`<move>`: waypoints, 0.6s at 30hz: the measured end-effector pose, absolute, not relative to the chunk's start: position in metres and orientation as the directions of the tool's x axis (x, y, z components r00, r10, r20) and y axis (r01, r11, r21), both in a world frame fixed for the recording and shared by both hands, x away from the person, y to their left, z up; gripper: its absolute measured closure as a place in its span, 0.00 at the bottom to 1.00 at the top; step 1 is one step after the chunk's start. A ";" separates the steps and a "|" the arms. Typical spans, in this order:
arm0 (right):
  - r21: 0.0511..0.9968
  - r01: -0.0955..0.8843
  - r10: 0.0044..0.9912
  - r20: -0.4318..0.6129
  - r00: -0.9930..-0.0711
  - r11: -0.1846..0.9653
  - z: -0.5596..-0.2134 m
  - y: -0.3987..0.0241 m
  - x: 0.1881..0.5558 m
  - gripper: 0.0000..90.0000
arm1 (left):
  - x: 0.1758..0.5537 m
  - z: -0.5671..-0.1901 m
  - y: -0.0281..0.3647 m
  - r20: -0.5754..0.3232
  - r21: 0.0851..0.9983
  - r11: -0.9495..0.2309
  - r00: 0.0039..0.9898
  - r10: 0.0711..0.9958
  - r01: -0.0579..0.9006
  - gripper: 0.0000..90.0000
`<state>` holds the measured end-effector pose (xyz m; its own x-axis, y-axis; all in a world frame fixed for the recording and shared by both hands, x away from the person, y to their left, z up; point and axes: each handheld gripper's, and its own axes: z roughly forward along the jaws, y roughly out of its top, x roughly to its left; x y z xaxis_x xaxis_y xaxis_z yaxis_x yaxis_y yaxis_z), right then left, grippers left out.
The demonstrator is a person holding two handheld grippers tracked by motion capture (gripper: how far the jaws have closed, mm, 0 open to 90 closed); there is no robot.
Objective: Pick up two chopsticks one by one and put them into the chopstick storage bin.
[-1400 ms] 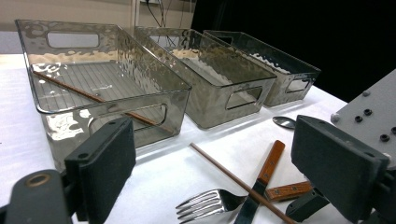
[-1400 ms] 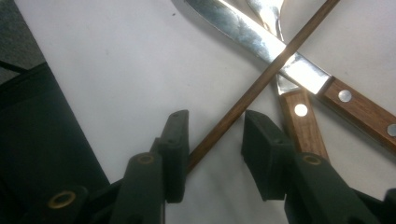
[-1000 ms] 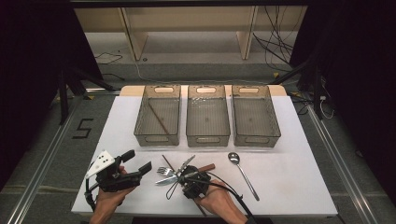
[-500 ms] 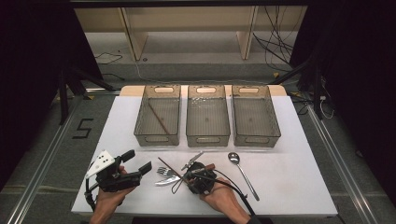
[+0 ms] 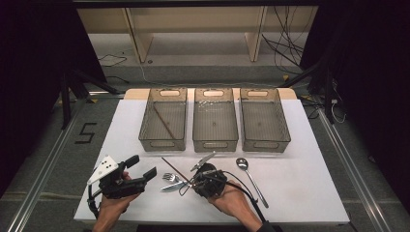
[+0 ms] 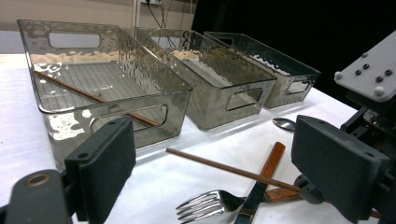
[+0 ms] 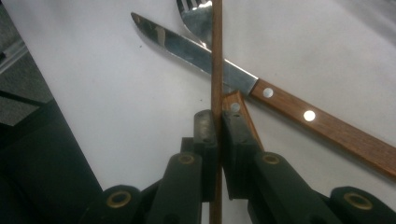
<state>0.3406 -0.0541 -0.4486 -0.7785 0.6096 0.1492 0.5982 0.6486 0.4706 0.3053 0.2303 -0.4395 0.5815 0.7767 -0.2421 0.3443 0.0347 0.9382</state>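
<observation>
My right gripper point(image 7: 216, 122), low at the table's point(image 5: 309, 193) near middle, has just closed on the chopstick point(image 7: 216, 56) lying across knife point(image 7: 201, 51) and fork point(image 7: 196, 16). My left gripper point(image 6: 215, 158) hovers level, released.

Matt wooden chopstick point(image 7: 216, 56), glossy metal knife point(image 7: 196, 49), wood-handled.

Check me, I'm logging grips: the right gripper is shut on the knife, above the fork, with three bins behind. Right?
Not quite. The right gripper is shut on the chopstick, not the knife; the right gripper view shows it. The fork and three bins are as stated.
</observation>
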 end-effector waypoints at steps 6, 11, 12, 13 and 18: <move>0.494 0.600 0.613 0.158 -0.774 0.629 -0.443 -0.058 0.345 0.95 | 0.306 -0.440 0.230 -0.244 0.938 0.037 0.579 0.778 0.346 0.15; 0.521 0.597 0.613 0.166 -0.772 0.610 -0.435 -0.059 0.349 0.95 | 0.306 -0.440 0.231 -0.246 0.937 0.039 0.578 0.778 0.346 0.15; 0.525 0.599 0.617 0.167 -0.769 0.605 -0.434 -0.058 0.350 0.95 | 0.306 -0.440 0.231 -0.245 0.937 0.038 0.578 0.779 0.347 0.15; 0.530 0.598 0.616 0.170 -0.769 0.601 -0.432 -0.059 0.352 0.95 | 0.306 -0.440 0.230 -0.246 0.937 0.039 0.577 0.778 0.347 0.15; 0.559 0.600 0.620 0.183 -0.763 0.572 -0.423 -0.057 0.360 0.95 | 0.306 -0.440 0.231 -0.245 0.937 0.037 0.578 0.778 0.347 0.15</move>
<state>0.3605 -0.0571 -0.4232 -0.7627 0.6202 0.1833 0.5998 0.5722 0.5594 0.3057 0.2305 -0.4399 0.5781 0.7783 -0.2450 0.3467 0.0375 0.9372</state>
